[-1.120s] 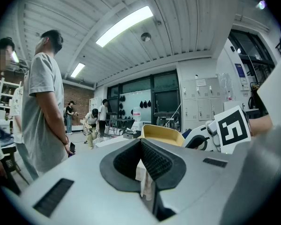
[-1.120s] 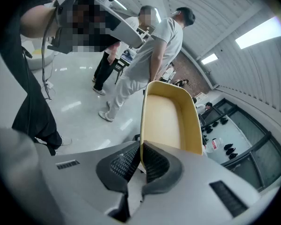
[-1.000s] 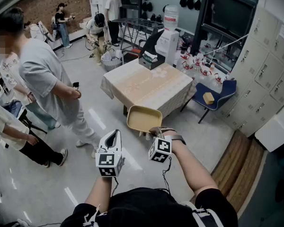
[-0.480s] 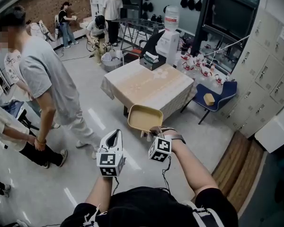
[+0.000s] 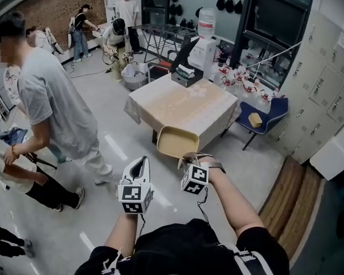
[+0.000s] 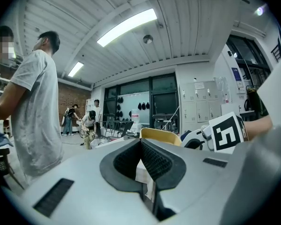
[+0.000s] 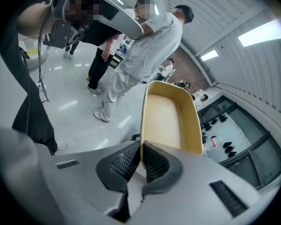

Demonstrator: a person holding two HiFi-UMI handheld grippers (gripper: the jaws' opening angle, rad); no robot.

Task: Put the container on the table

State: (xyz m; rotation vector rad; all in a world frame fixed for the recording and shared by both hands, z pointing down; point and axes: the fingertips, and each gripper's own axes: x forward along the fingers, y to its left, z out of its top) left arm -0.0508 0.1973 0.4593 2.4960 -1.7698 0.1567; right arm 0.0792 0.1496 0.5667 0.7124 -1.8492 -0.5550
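A shallow yellow container [image 5: 175, 141] hangs in the air just short of the near edge of the table [image 5: 183, 103], which has a beige cloth on it. My right gripper [image 5: 186, 160] is shut on the container's near rim. In the right gripper view the pads pinch that rim [image 7: 141, 146] and the container [image 7: 171, 114] stretches away from the jaws. My left gripper [image 5: 142, 162] floats to the left of the container, shut and holding nothing. In the left gripper view its jaws [image 6: 140, 144] meet, and the container's edge [image 6: 161, 135] shows behind them.
A person in a grey T-shirt [image 5: 54, 105] stands on the floor to the left of the table. A dark tissue box [image 5: 185, 73] sits at the table's far edge. A blue chair [image 5: 264, 116] and lockers [image 5: 327, 90] are to the right. Other people stand far back.
Both grippers and the container have shifted a little toward the table. The person in grey has stepped to the right, nearer my path.
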